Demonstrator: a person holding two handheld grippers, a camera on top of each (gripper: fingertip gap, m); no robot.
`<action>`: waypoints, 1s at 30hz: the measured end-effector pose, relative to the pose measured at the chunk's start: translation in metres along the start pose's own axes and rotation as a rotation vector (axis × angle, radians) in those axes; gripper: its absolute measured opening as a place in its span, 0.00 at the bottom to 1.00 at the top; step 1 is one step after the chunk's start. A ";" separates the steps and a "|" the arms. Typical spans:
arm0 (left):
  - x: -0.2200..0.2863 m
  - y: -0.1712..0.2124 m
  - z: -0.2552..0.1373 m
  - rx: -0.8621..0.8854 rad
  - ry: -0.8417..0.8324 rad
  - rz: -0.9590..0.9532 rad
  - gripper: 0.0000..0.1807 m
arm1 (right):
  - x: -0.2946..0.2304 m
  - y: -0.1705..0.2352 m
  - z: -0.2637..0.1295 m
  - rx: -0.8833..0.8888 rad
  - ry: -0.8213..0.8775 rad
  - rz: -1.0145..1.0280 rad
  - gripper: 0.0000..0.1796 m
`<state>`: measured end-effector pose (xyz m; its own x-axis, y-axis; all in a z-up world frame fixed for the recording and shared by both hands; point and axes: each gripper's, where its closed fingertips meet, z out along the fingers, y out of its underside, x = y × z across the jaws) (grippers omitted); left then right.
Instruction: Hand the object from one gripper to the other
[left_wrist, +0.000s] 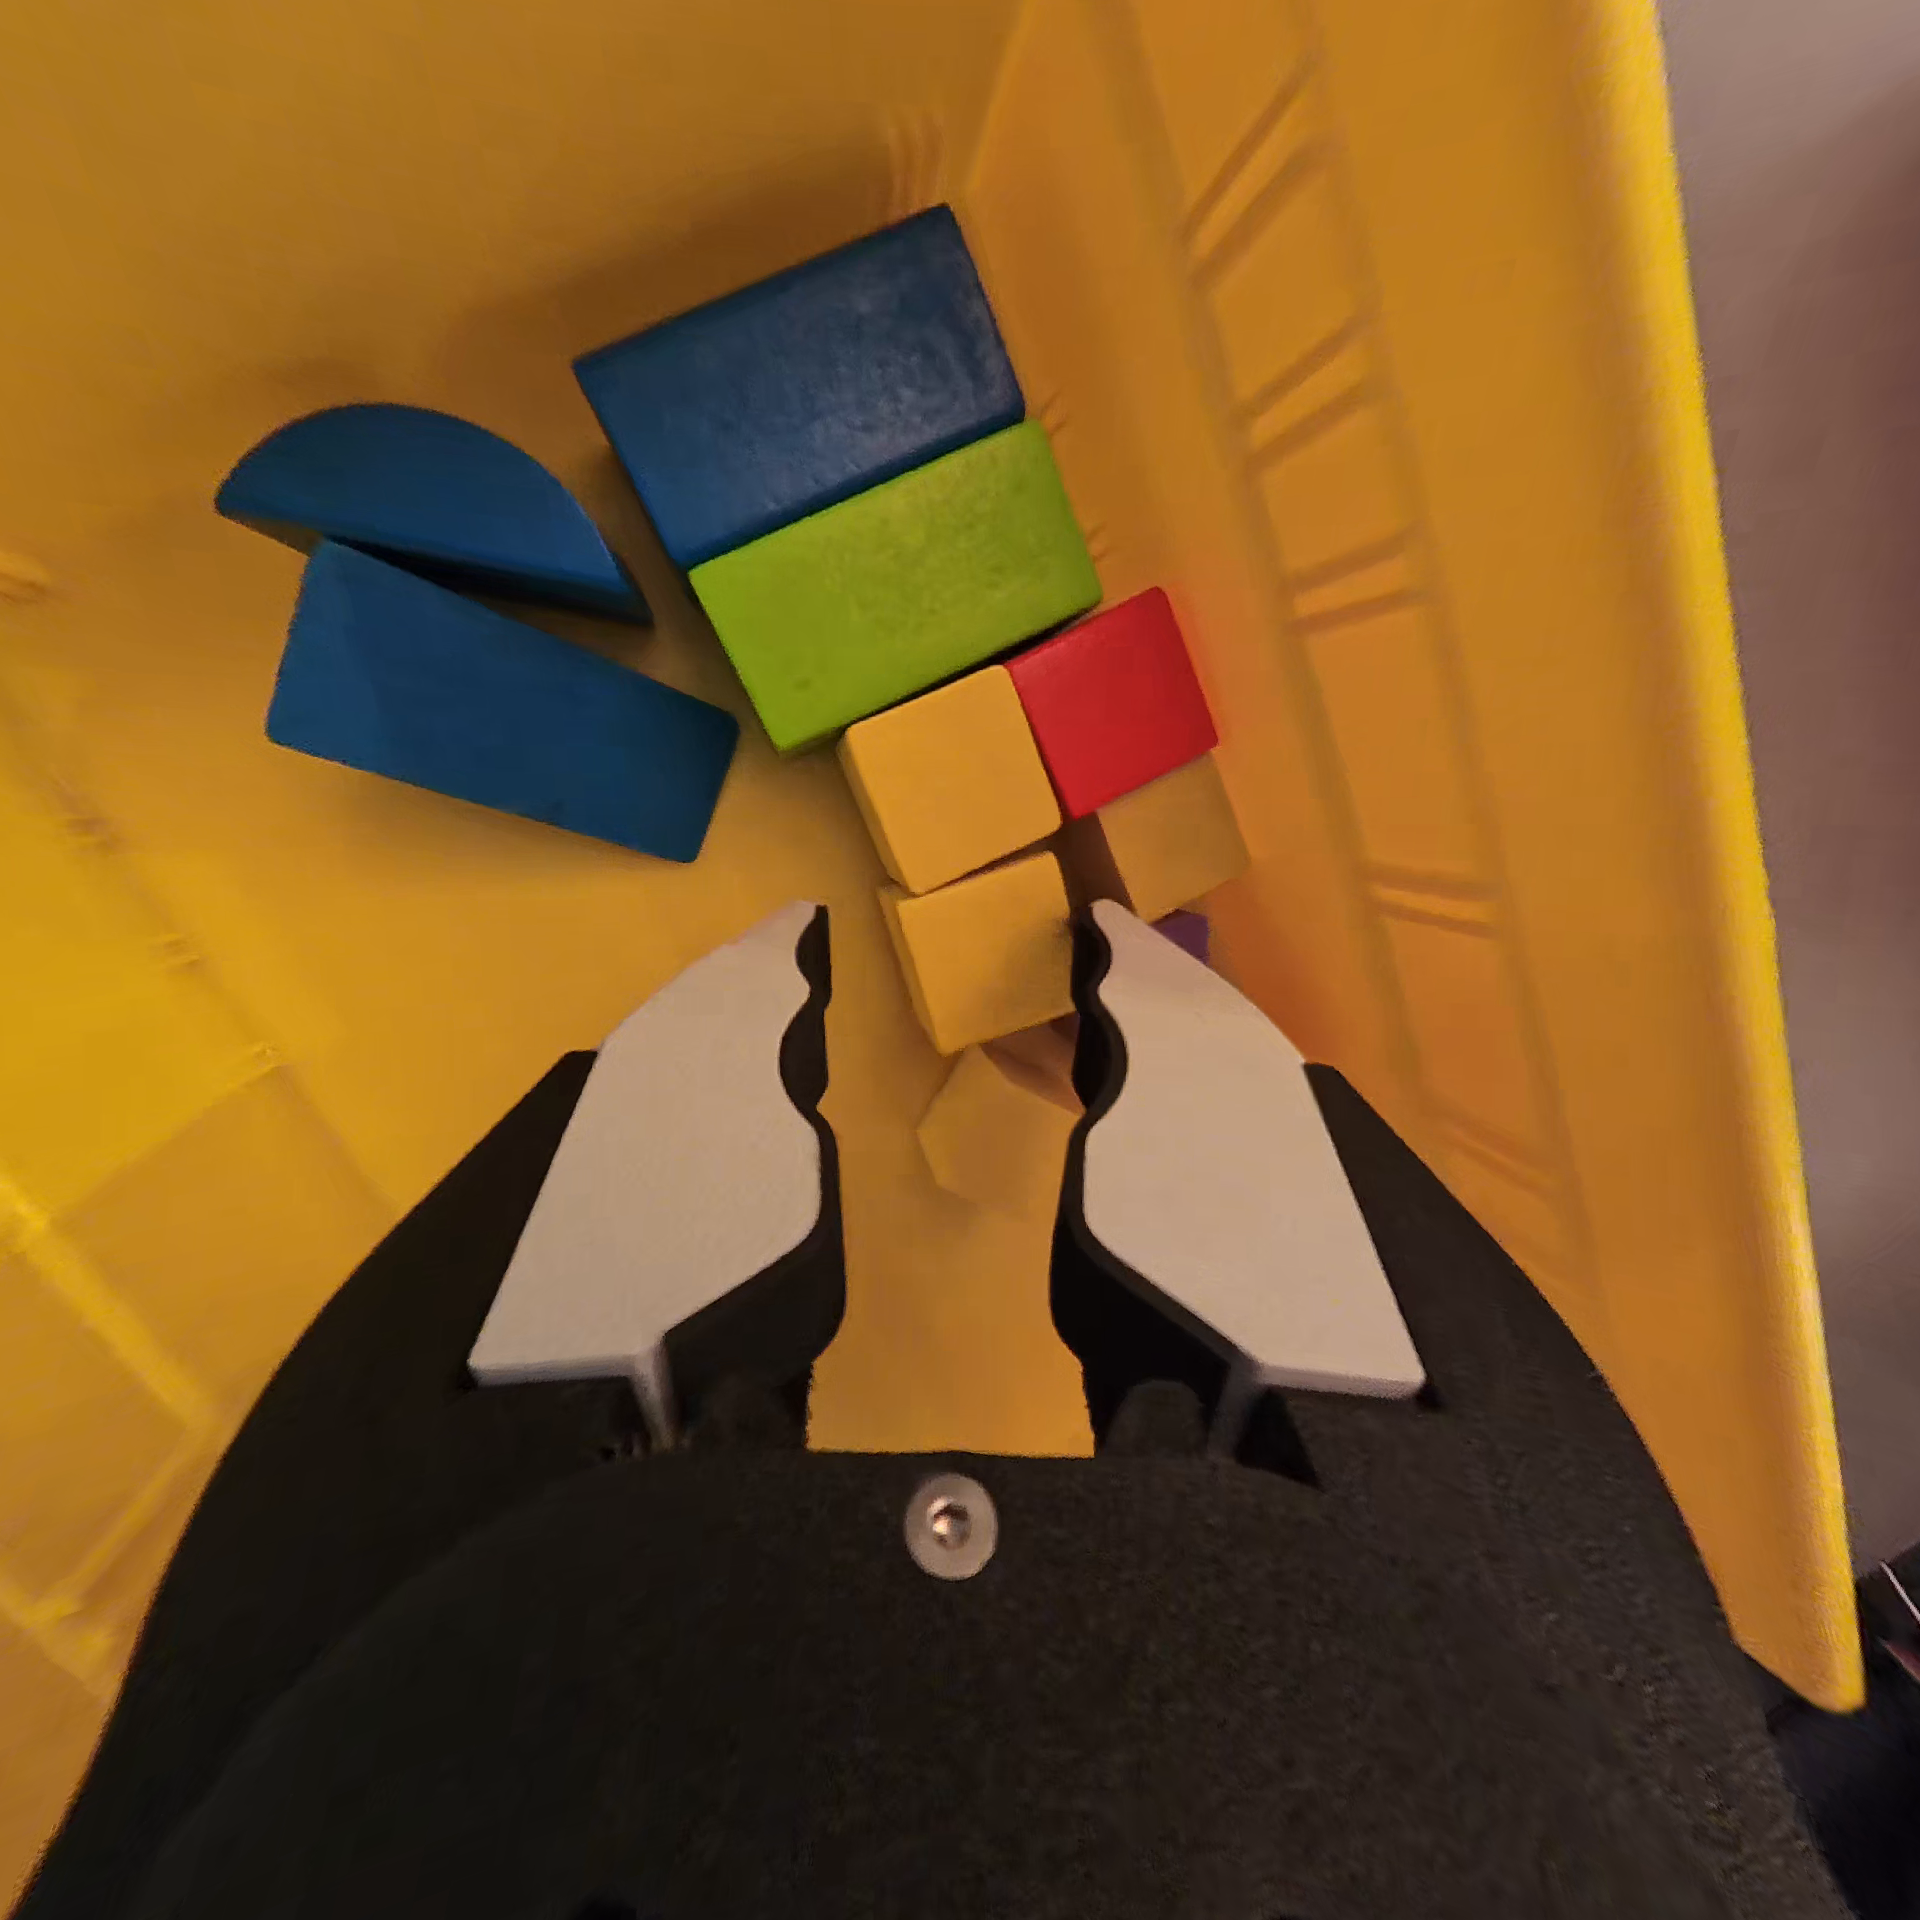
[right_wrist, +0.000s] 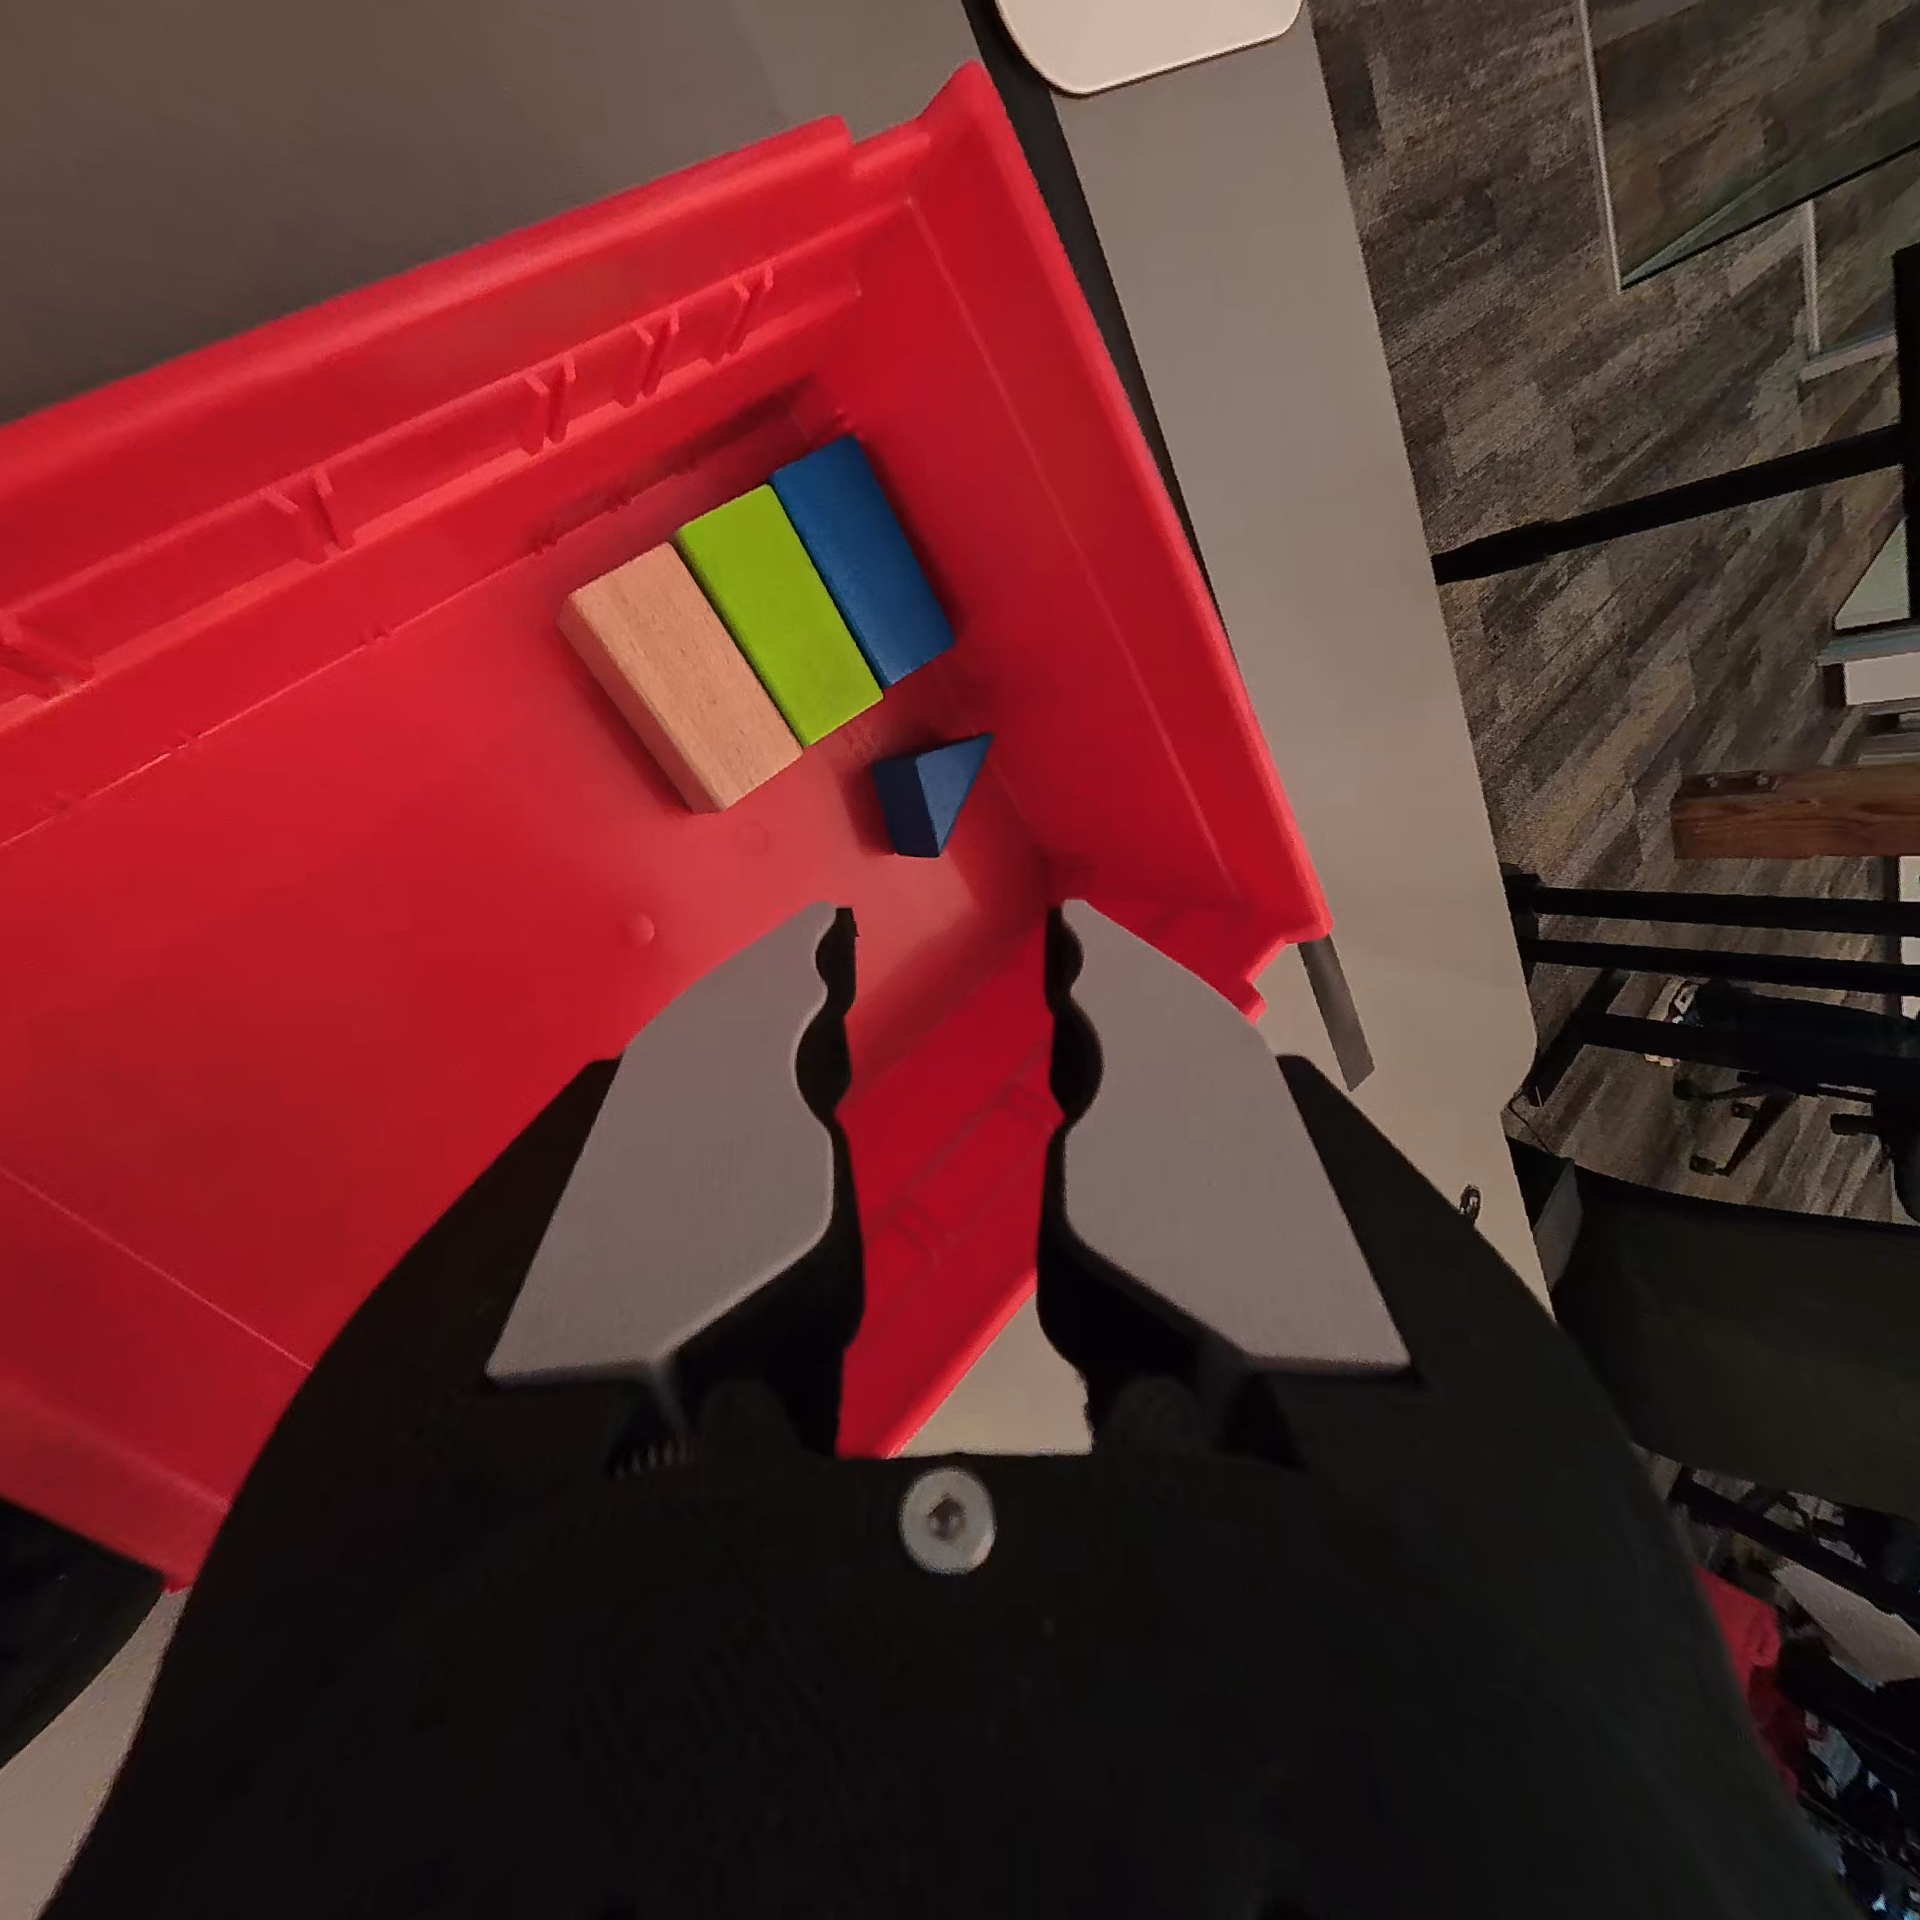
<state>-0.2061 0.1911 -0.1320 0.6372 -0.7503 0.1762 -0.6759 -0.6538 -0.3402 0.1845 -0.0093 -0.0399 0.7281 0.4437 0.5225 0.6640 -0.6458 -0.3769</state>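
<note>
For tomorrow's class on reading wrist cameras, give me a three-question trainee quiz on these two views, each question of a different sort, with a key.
1. True or false: the right gripper holds a block.
2. Which block lies between the fingers of the left gripper? A) red cube B) yellow cube C) green block
3. Fill in: the plain wooden block lies in the ___ bin.

Key
1. False; its fingers are apart and hold nothing.
2. B
3. red

yellow bin (left_wrist: 1351, 520): moulded plastic, matt, finely textured
red bin (right_wrist: 312, 935): plastic, smooth, slight sheen
painted blocks (left_wrist: 894, 592): wood, matt paint, faint grain
pale block (right_wrist: 681, 675): bare wood, unpainted
finger plates (left_wrist: 675, 1164): smooth, matt grey
</note>
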 end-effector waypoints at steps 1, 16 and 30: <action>-0.001 0.000 0.000 -0.003 -0.006 -0.003 0.25 | 0.000 0.001 0.001 -0.007 0.001 -0.003 0.20; -0.012 0.018 0.005 -0.112 -0.051 0.012 0.19 | -0.003 0.003 0.002 -0.022 -0.013 -0.014 0.20; 0.083 -0.024 -0.143 0.414 0.656 0.122 0.19 | 0.018 -0.121 -0.079 0.537 0.306 -0.077 0.21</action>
<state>-0.1899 0.1301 0.0229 0.1307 -0.8032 0.5813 -0.4521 -0.5701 -0.6861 0.1032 0.0280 0.0752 0.6458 0.2269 0.7290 0.7635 -0.1813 -0.6199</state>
